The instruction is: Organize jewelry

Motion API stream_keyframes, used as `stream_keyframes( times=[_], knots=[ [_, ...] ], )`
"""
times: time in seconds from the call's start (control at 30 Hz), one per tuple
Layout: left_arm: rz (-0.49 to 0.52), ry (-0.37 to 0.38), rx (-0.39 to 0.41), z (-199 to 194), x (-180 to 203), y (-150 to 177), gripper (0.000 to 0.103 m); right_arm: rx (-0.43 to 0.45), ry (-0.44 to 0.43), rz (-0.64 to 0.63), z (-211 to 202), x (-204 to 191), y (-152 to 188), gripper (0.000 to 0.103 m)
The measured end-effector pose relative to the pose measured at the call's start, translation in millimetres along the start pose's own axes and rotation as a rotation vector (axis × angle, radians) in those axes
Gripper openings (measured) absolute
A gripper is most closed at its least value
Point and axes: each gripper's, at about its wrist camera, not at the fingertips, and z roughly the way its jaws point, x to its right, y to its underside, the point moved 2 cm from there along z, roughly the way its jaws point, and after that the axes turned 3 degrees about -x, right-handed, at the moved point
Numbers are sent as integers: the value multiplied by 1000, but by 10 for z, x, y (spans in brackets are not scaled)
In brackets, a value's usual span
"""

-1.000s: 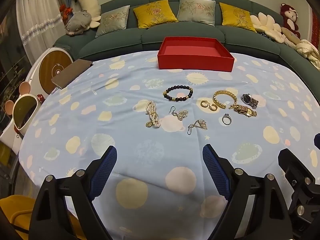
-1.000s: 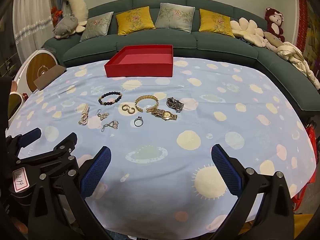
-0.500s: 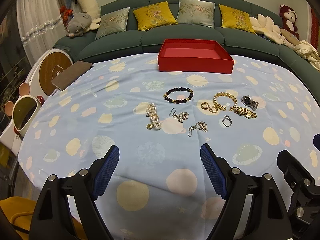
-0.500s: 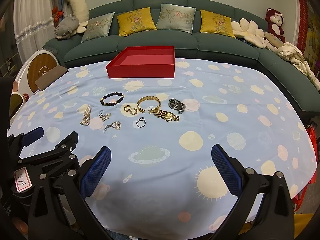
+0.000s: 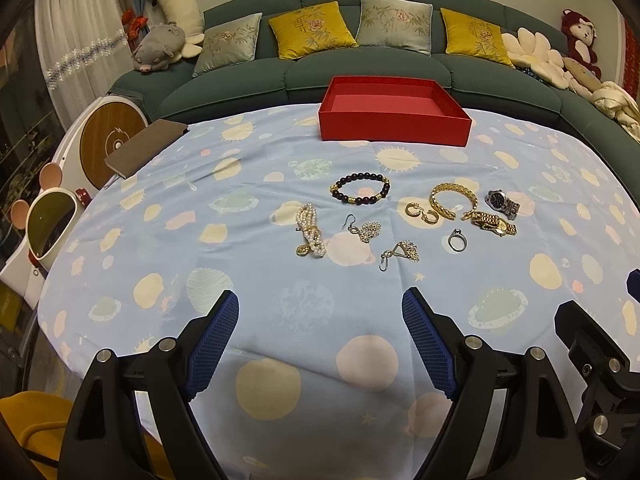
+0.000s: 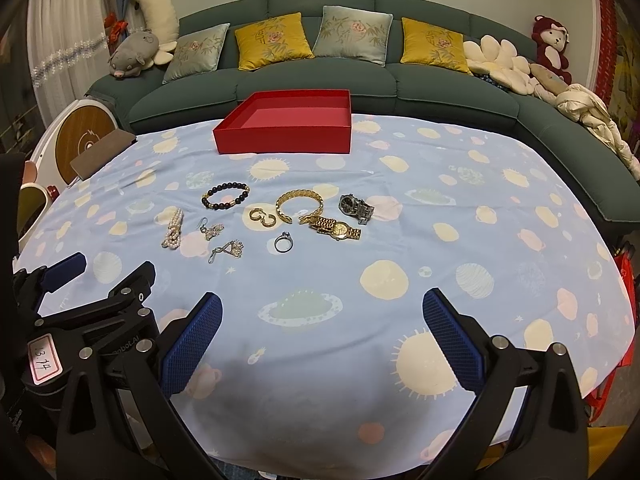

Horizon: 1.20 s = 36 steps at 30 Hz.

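Both the left claw (image 5: 320, 332) and right claw (image 6: 334, 336) are held spread and empty near the counter (image 6: 500, 248); small, light, slippery jewelry such as the ring (image 6: 283, 243) is judged best pinched across its band for the red box (image 6: 280, 140).

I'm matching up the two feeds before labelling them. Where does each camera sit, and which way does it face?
Left wrist: on the left hand-held gripper, above the near table edge, facing the jewelry and red box; its open blue fingers show, with the right hand-held gripper at the right edge.
Right wrist: on the right hand-held gripper, further right, facing likewise; its open fingers show, the left one at lower left.
Shared: box, beaded bracelet, silver ring, sofa.
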Motion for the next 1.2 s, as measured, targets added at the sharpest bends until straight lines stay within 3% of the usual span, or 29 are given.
stream_keyframes(
  times=[1.2],
  knots=[
    [20, -11, 19, -1, -6, 19, 81, -2, -3, 1, 3, -22, 13, 98]
  ],
)
